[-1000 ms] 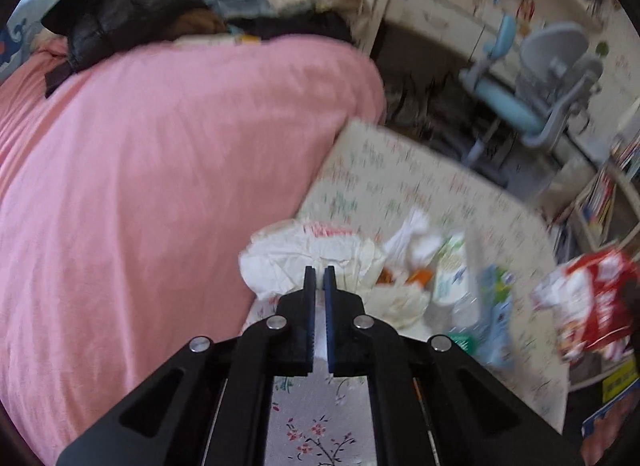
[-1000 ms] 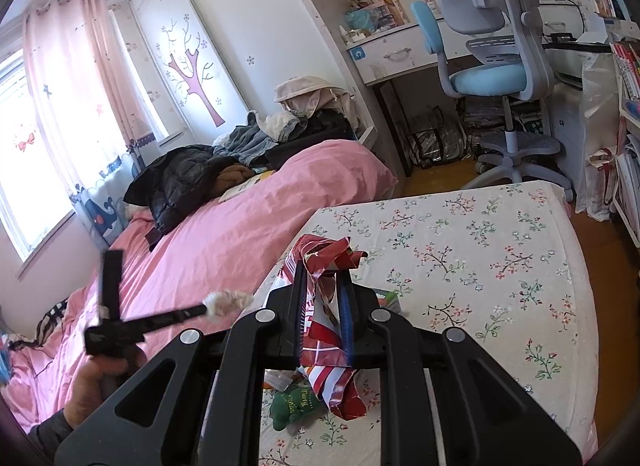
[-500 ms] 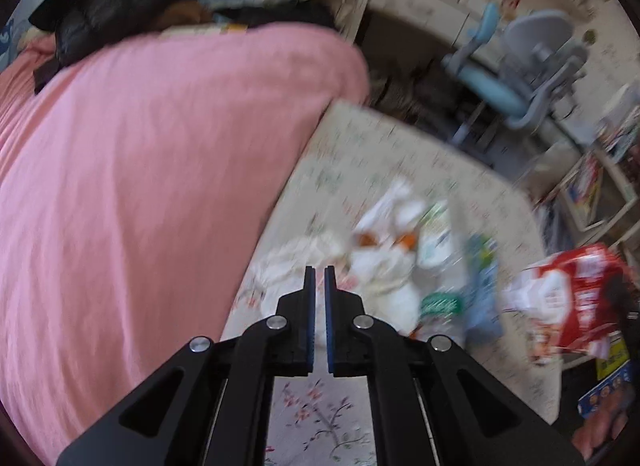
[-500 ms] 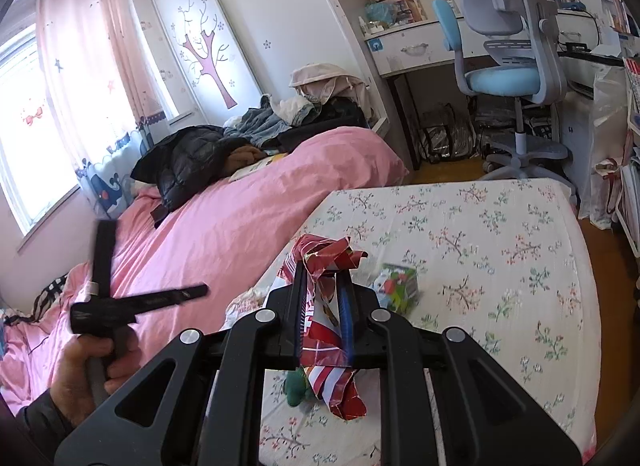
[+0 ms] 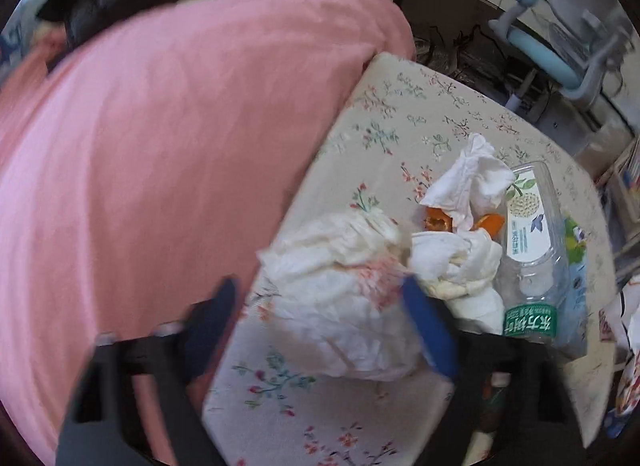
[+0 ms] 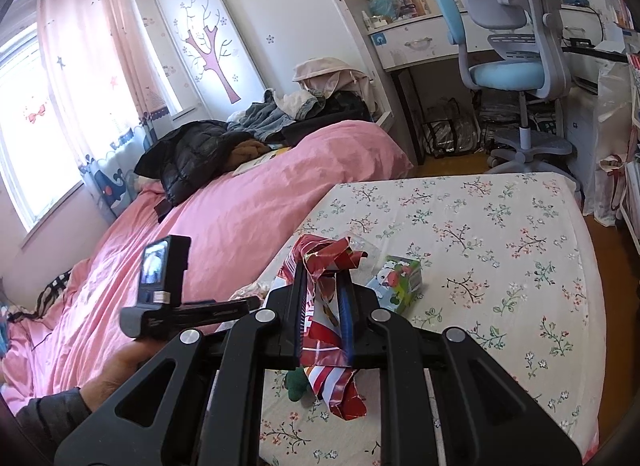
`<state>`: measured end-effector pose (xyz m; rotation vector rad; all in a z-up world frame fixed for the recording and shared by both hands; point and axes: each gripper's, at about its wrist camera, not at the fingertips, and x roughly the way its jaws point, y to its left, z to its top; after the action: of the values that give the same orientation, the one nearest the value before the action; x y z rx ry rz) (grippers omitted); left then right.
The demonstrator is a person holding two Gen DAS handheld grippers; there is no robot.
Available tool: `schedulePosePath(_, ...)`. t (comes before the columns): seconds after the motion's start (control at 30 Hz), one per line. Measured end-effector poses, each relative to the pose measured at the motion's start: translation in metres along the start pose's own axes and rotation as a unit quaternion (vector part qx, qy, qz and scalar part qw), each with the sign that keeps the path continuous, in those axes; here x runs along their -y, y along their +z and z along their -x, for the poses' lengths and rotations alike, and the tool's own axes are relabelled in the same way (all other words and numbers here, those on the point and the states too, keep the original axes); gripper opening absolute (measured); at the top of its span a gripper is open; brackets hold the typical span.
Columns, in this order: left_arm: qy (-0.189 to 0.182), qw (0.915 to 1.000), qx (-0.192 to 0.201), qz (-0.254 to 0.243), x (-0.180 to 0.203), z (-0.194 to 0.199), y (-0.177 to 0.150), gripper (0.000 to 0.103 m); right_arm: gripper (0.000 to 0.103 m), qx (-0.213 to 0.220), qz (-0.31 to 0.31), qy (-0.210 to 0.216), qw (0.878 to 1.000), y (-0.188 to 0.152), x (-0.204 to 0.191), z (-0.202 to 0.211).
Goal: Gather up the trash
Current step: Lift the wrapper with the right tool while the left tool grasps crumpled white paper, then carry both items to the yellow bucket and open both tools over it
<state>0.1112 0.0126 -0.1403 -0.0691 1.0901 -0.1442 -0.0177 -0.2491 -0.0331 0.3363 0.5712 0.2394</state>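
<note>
The left hand-held gripper [image 5: 320, 298] has been lowered and its jaws, just opened, are seen apart astride the crumpled white tissue [image 5: 340, 298] on the floral bed sheet [image 5: 400, 105], unclamped, while the red wrapper [image 6: 324, 306] is kept clamped in the right hand-held gripper [image 6: 324, 318].

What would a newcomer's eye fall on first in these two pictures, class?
Probably the heap of rubbish on the flowered sheet: a crumpled white paper wad between the open left tongs, whose jaws have just been opening, with orange peel and a clear plastic bottle just beyond. Next, the red and white wrapper clamped in the right tongs, and the big pink duvet beside it all.
</note>
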Motion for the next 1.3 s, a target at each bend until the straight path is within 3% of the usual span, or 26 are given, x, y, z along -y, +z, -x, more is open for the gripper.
schedulePosePath(0.1, 0.006, 0.9999, -0.002, -0.01, 0.004, 0.0, -0.003, 0.029, 0.014, 0.001, 0.0, 0.002, 1.0, 0.0, -0.001, 0.001)
schedulePosePath(0.37, -0.006, 0.9969, 0.069, 0.037, -0.015, 0.054, -0.009, 0.028, 0.014, 0.001, 0.005, -0.001, 1.0, -0.003, -0.005, 0.007)
schedulePosePath(0.6, -0.06, 0.9871, 0.145, 0.029, -0.014, 0.111, -0.032, 0.028, 0.014, 0.0, 0.02, 0.003, 1.0, -0.019, -0.022, 0.027)
schedulePosePath(0.9, -0.073, 0.9863, 0.136, -0.058, 0.026, 0.129, -0.088, 0.028, 0.014, -0.057, 0.078, -0.007, 0.995, -0.104, -0.062, 0.069)
schedulePosePath(1.2, -0.076, 0.9859, 0.103, -0.108, 0.044, 0.124, -0.128, 0.028, 0.014, -0.169, 0.1, -0.004, 0.981, -0.19, -0.083, 0.072)
schedulePosePath(1.27, -0.076, 0.9856, 0.099, -0.114, 0.046, 0.123, -0.137, 0.028, 0.017, -0.205, 0.102, -0.01, 0.973, -0.205, -0.084, 0.064)
schedulePosePath(1.3, -0.076, 0.9854, 0.096, -0.118, 0.047, 0.123, -0.14, 0.028, 0.026, -0.223, 0.104, -0.015, 0.969, -0.21, -0.081, 0.059)
